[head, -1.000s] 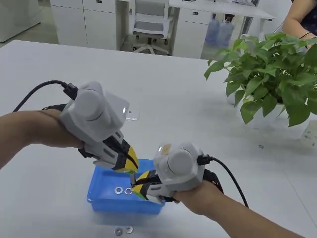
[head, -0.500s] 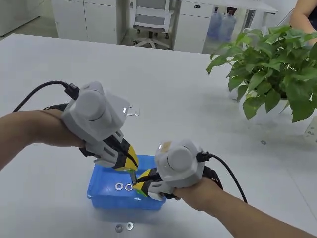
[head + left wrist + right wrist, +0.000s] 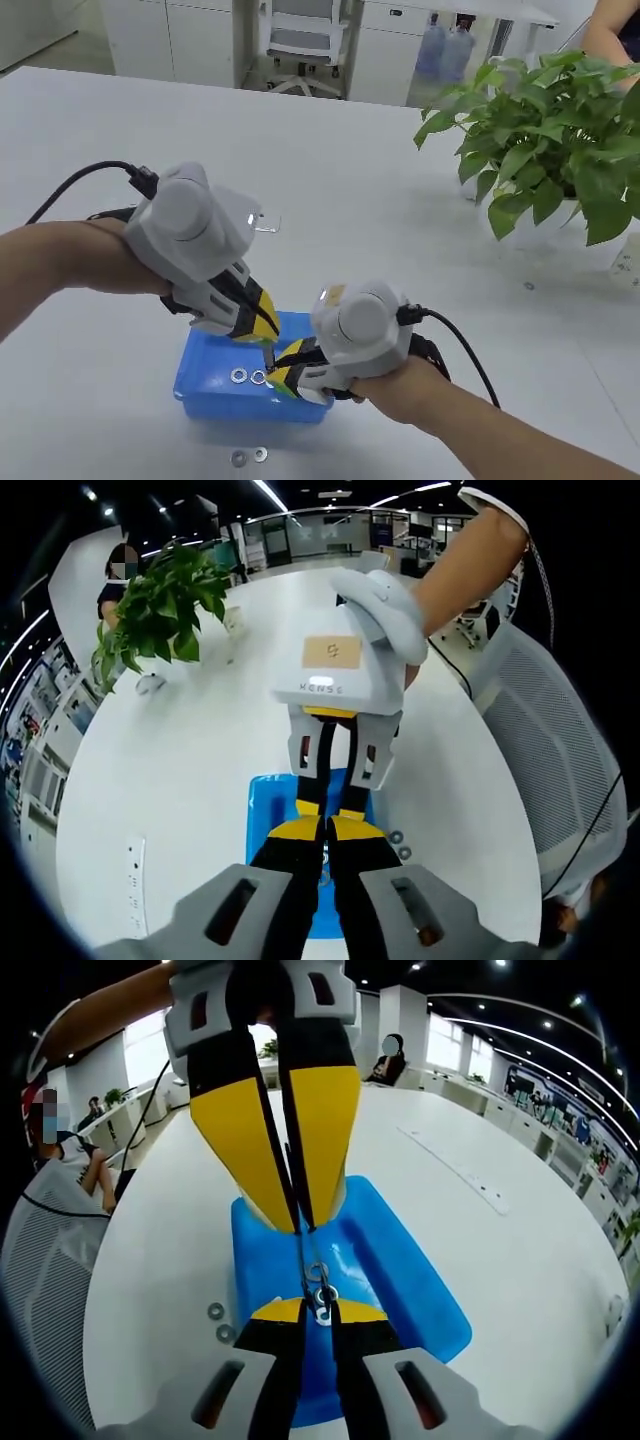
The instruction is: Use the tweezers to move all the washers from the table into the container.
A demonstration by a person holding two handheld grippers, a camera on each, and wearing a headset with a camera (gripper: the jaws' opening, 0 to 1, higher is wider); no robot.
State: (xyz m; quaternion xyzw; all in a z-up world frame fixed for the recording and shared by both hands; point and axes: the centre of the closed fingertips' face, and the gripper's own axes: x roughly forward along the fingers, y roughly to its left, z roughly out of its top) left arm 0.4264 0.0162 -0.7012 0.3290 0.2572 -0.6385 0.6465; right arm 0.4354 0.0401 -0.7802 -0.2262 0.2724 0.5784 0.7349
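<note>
Blue container (image 3: 228,406) — one corner hidden behind the right claw (image 3: 272,378).

The small lettering (image 3: 322,689) under the tan label (image 3: 332,652) on the right tool (image 3: 328,810) cannot be read surely.

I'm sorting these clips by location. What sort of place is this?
Probably an open-plan office or lab workspace: a large white table with a potted plant on it, and an office chair and white cabinets behind it.
</note>
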